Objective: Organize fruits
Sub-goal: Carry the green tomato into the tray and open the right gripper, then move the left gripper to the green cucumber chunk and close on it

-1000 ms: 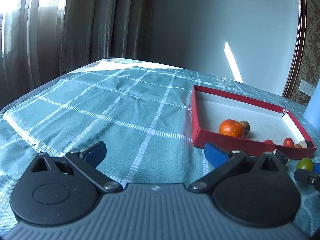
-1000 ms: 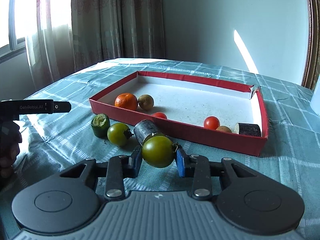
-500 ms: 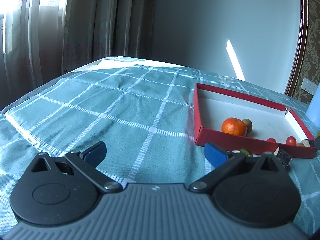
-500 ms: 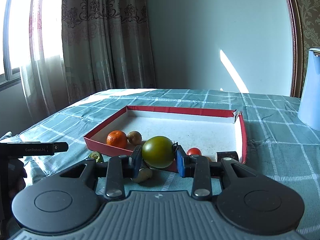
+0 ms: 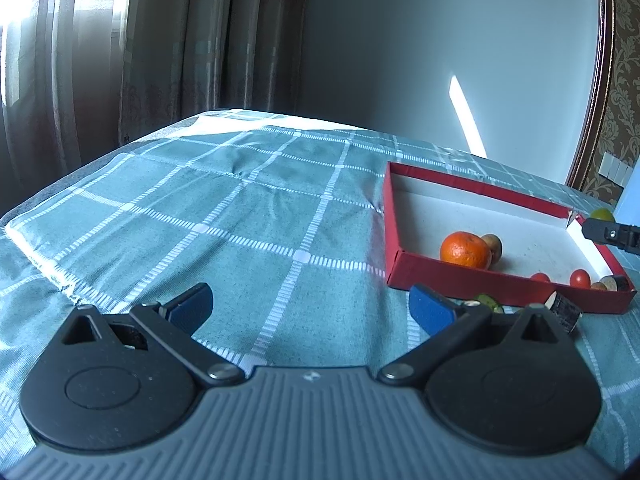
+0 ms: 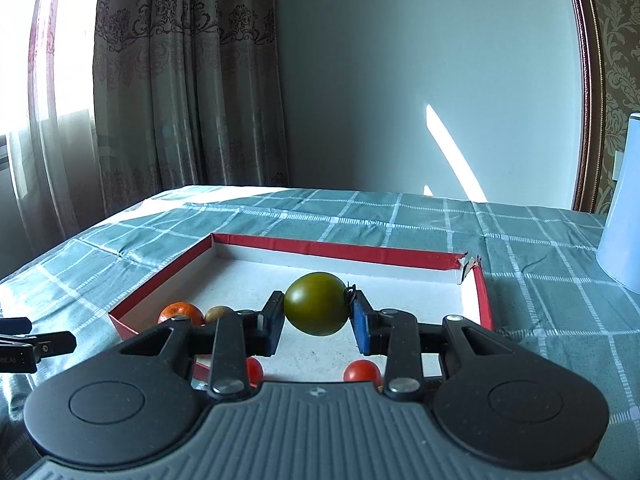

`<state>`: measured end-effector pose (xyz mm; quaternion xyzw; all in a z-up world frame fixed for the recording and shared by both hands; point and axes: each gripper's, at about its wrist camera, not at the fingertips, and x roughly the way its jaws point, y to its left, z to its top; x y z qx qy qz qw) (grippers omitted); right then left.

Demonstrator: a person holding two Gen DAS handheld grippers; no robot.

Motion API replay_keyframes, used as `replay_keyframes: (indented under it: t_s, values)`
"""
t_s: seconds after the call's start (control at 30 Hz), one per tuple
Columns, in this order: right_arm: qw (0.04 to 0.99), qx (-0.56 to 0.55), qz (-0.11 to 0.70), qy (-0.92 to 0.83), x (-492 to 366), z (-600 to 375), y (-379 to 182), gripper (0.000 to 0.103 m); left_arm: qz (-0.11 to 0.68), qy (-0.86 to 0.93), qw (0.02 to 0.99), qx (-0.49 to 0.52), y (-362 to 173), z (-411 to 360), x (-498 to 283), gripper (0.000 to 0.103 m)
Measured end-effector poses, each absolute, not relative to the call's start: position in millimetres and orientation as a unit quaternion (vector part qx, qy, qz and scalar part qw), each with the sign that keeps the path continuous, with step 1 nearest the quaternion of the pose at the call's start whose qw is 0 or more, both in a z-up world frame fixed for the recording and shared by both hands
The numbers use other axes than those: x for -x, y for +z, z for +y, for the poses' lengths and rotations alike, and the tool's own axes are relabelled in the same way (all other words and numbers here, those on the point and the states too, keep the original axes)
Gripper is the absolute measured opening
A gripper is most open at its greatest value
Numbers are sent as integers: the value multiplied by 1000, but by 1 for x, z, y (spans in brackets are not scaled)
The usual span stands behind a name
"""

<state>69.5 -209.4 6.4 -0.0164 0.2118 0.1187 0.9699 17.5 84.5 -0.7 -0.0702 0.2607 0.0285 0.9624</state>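
Note:
My right gripper [image 6: 317, 316] is shut on a green tomato [image 6: 317, 303] and holds it above the red box [image 6: 336, 247] with a white floor. In the box lie an orange [image 6: 181, 310], a brown fruit [image 6: 218, 313] and two red tomatoes [image 6: 362, 371]. In the left wrist view the box [image 5: 472, 282] sits at the right with the orange [image 5: 465, 249]; the held tomato [image 5: 602, 214] shows over its far corner. My left gripper [image 5: 310, 305] is open and empty above the cloth, left of the box. A green piece [image 5: 489, 302] and a dark cylinder [image 5: 565, 310] lie on the cloth before the box.
A teal checked cloth [image 5: 224, 216] covers the table. A pale blue jug [image 6: 624, 216] stands at the right. Curtains [image 6: 180, 80] and a wall stand behind the table. The table's edge runs along the left.
My right gripper has lifted the green tomato off the cloth and carried it forward over the box. The left gripper has hardly moved.

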Motion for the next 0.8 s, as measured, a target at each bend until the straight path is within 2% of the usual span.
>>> replay_keyframes:
  t_s: [0.53,0.6,0.67,0.8]
  values:
    - [962,28,253,101,-88,-207,-19,36,260,22,963,70,-1,85,-17,103]
    - [960,24,258,103,-89,-207,-19,41,262,23,962,69,-1,84,-17,103]
    - [962,21,255,94,-88,-209,-19,62,263,24,962,68,-1,84,-18,103]
    - [967,-4,234,97,-72,-218,-8,62,267,23,961,69,-2,84,-19,103]
